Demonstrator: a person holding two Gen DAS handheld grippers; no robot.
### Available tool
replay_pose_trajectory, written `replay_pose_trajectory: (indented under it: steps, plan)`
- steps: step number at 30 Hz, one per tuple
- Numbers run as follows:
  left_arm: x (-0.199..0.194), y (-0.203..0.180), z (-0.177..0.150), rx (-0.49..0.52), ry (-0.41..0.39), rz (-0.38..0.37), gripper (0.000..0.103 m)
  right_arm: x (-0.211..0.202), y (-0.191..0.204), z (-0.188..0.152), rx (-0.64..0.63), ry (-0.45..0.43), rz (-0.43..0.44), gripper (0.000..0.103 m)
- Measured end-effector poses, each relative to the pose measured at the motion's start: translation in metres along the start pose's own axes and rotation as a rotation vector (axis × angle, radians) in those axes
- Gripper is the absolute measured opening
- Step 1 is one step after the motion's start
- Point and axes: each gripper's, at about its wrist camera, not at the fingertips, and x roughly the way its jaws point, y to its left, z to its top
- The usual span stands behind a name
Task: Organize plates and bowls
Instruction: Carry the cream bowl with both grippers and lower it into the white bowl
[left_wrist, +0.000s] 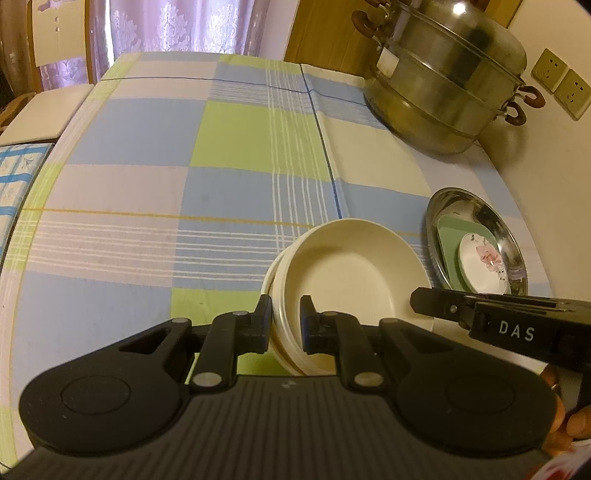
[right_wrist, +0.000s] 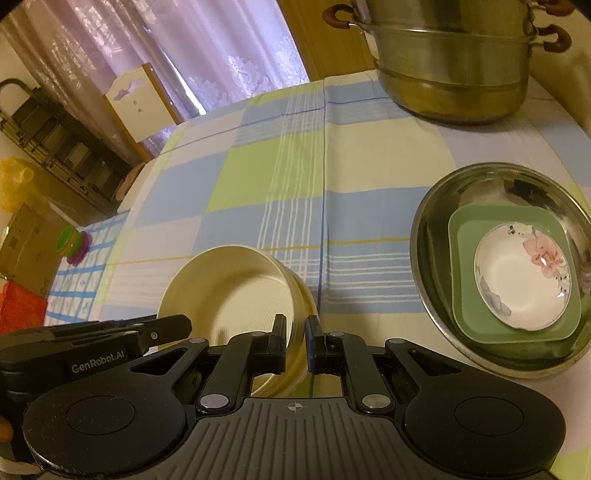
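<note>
Pinching opposite rims of the cream bowls (left_wrist: 351, 273), left gripper (left_wrist: 286, 321) and right gripper (right_wrist: 295, 341) both clamp tight, low over the bench (left_wrist: 147, 184).

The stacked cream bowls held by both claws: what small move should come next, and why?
Probably carry the stacked cream bowls toward the steel basin, where a green square dish and flowered saucer already nest. Left claw and right claw pinch opposite rims.
</note>
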Motion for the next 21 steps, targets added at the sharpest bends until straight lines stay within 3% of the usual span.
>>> replay_pose_trajectory:
  steps: [3,11,14,21]
  plan:
    - [-0.001,-0.002,0.000,0.022,-0.016,0.026,0.013,0.001,0.000,0.000,-0.003,-0.012,0.001,0.011]
    - [0.000,0.005,0.008,0.022,-0.040,0.009,0.013,0.001,-0.004,0.001,0.017,-0.071,0.025,0.011]
    - [0.003,0.006,0.010,0.017,-0.025,-0.015,0.007,0.002,-0.007,0.002,0.048,-0.088,0.038,0.011]
    - [0.003,0.007,0.016,0.020,-0.017,-0.026,0.006,0.002,-0.016,0.012,0.173,-0.039,0.043,0.011]
